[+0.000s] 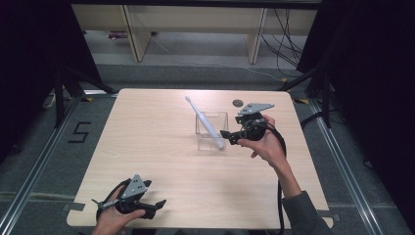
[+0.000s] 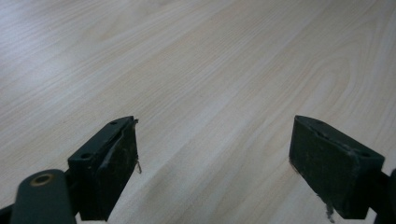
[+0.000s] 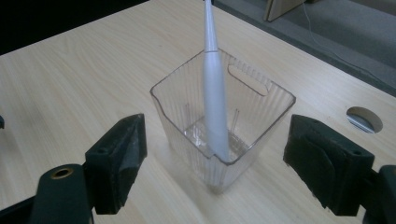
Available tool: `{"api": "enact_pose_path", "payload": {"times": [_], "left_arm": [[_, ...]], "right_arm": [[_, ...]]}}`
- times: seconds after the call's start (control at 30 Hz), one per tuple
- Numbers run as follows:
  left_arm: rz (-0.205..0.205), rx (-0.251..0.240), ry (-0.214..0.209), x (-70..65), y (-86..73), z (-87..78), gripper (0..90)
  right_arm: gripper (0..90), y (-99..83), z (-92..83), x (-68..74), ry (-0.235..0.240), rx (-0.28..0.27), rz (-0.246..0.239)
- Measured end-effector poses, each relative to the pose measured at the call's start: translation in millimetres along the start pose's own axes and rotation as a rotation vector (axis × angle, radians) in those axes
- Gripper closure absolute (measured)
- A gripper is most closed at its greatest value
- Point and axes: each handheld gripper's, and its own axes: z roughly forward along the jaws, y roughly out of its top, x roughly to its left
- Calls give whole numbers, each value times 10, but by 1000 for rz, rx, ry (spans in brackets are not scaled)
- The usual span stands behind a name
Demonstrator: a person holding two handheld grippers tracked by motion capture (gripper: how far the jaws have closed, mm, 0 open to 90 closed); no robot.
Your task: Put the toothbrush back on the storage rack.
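Observation:
A clear ribbed plastic container (image 1: 219, 120) stands on the table right of centre. A white electric toothbrush (image 1: 205, 122) leans in it, its head pointing up and to the far left. In the right gripper view the toothbrush (image 3: 215, 102) rests its base in the near corner of the container (image 3: 261, 112). My right gripper (image 1: 226, 136) sits just right of the container, and its jaws stand open (image 3: 215, 163) on either side of it without touching. My left gripper (image 1: 157, 208) rests by the table's front left edge, open (image 2: 212, 163) over bare wood.
The light wooden table (image 1: 161, 147) has a round cable hole (image 1: 238, 103) behind the container. A cable trails from the right gripper along the forearm. Dark floor and rails surround the table, with wooden furniture legs at the back.

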Motion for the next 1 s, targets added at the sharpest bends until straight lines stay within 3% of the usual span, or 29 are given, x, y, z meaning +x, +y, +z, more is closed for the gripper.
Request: {"api": "enact_pose_path", "payload": {"times": [0.03, 0.07, 0.1, 0.13, 0.23, 0.27, 0.4, 0.43, 0.57, 0.63, 0.67, 0.73, 0.77, 0.83, 1.0], "left_arm": [[0, -1, 0, 0, 0, -2, 149], [1, -2, 0, -2, 1, -2, 149], [11, 13, 0, 3, 8, -11, 149], [14, 22, -5, 2, 14, -17, 149], [13, 15, -2, 5, 8, -18, 150], [9, 15, -1, 6, 4, -19, 149], [-16, -6, -5, -21, -1, -13, 149], [-4, -5, 2, -18, 2, -15, 149], [-19, -7, 0, -27, -3, -16, 149], [4, 15, 18, -2, -3, -33, 149], [4, 15, 18, -2, -3, -33, 150], [1, 11, 10, -5, 1, -53, 149], [-3, 4, 14, -11, 0, -50, 149], [-13, -5, 2, -21, 1, -37, 149], [7, 12, 1, -1, 2, -51, 149]], "right_arm": [[213, -17, -2, 13, -2, -7, 3], [213, -28, 2, -5, -2, -18, -29], [213, -43, 4, 21, -1, -14, -8], [213, -49, 5, 12, 0, -15, -28], [213, -84, 0, 48, 12, -11, -12], [213, -93, -7, 34, 14, -6, -36], [211, -163, -3, 38, 19, -2, -32], [211, -179, -1, 37, 19, -1, -26], [210, -226, -1, 33, 18, 7, -17], [209, -242, 2, 28, 11, 0, -23], [209, -253, -1, 53, 28, 16, 7], [208, -264, 5, 43, 23, 5, -28], [208, -274, 3, 70, 30, 16, -3], [207, -284, -1, 71, 27, 7, -25], [207, -336, -18, 107, 35, 15, -12]]}}
